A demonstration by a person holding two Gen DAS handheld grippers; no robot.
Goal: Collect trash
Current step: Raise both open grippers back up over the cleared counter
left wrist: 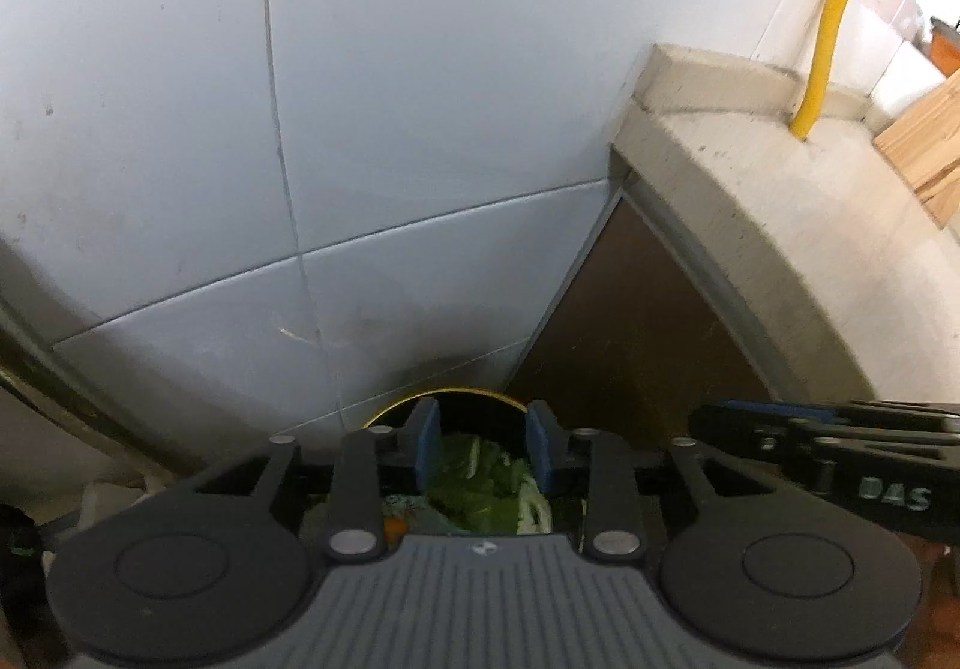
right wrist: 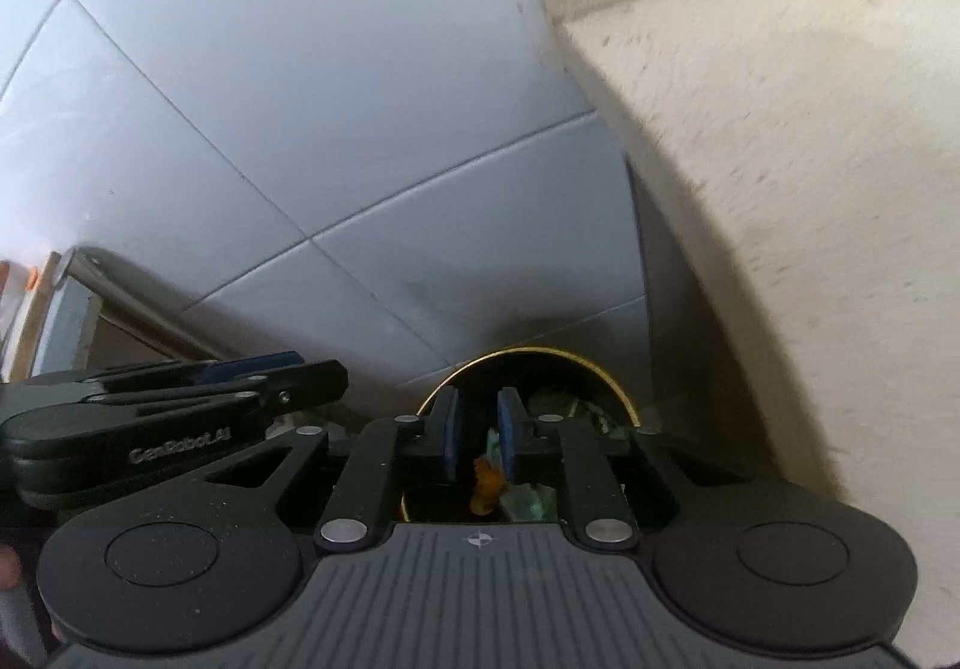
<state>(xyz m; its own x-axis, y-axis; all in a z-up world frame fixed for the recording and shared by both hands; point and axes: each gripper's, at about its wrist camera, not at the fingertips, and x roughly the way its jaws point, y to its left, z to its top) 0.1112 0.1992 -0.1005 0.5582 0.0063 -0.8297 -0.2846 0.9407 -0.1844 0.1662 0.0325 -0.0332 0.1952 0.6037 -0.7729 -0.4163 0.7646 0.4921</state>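
A dark trash bin with a gold rim (left wrist: 447, 390) stands against the tiled wall, below both grippers. Green leafy scraps (left wrist: 486, 483) lie inside it. My left gripper (left wrist: 483, 444) hangs over the bin's mouth, open, with nothing between its blue pads (left wrist: 427, 441). In the right wrist view the bin's rim (right wrist: 528, 350) shows again. My right gripper (right wrist: 480, 432) is over it, its pads a narrow gap apart. An orange scrap (right wrist: 486, 483) shows in that gap below the pads, which do not press on it. Each gripper sees the other side-on: right gripper (left wrist: 714, 420), left gripper (right wrist: 336, 369).
A pale tiled wall (left wrist: 360, 129) rises behind the bin. To the right a beige stone counter (left wrist: 780, 225) overhangs a brown cabinet side (left wrist: 630, 321), close to the bin. A yellow pipe (left wrist: 834, 9) runs into the counter. A wooden board (left wrist: 924, 141) lies at far right.
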